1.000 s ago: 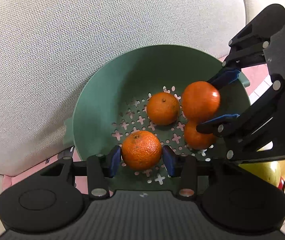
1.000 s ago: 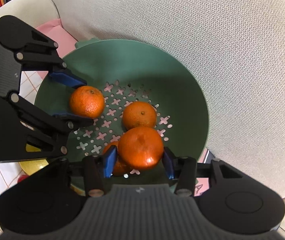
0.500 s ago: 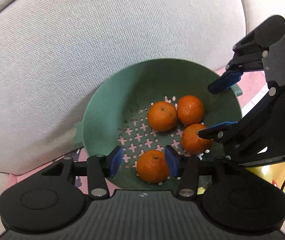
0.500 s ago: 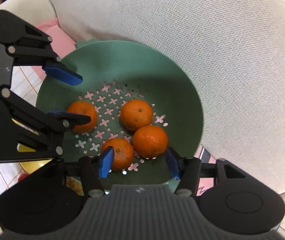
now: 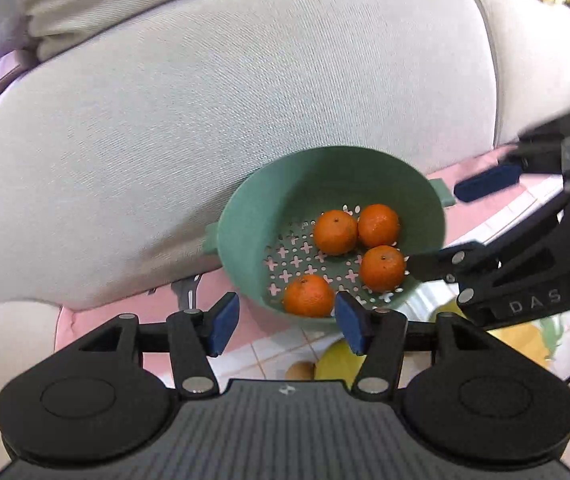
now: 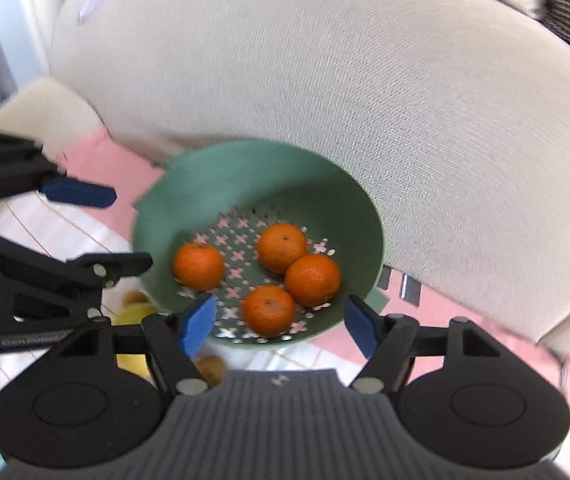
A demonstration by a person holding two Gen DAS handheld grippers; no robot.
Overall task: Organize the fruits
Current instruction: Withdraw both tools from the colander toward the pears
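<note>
A green colander [image 5: 245, 216] [image 6: 189, 196] holds several oranges: in the left wrist view one orange [image 5: 309, 295] lies at the front and others [image 5: 379, 226] behind; they also show in the right wrist view [image 6: 268, 310]. My left gripper [image 5: 287, 322] is open and empty, above and in front of the colander. My right gripper [image 6: 281, 326] is open and empty, also raised in front of it. Each gripper shows in the other's view, the right one [image 5: 465, 226] and the left one [image 6: 105, 232], both open.
A large beige cushion [image 5: 245, 80] rises right behind the colander. A pink cloth [image 6: 97, 156] and a white tiled cloth [image 5: 277, 350] lie underneath. Yellow fruit [image 5: 339, 362] and a brown fruit [image 5: 300, 370] sit below the grippers.
Both grippers opened and dropped their oranges into the colander, then pulled back and up. The colander now looks smaller and farther away.
</note>
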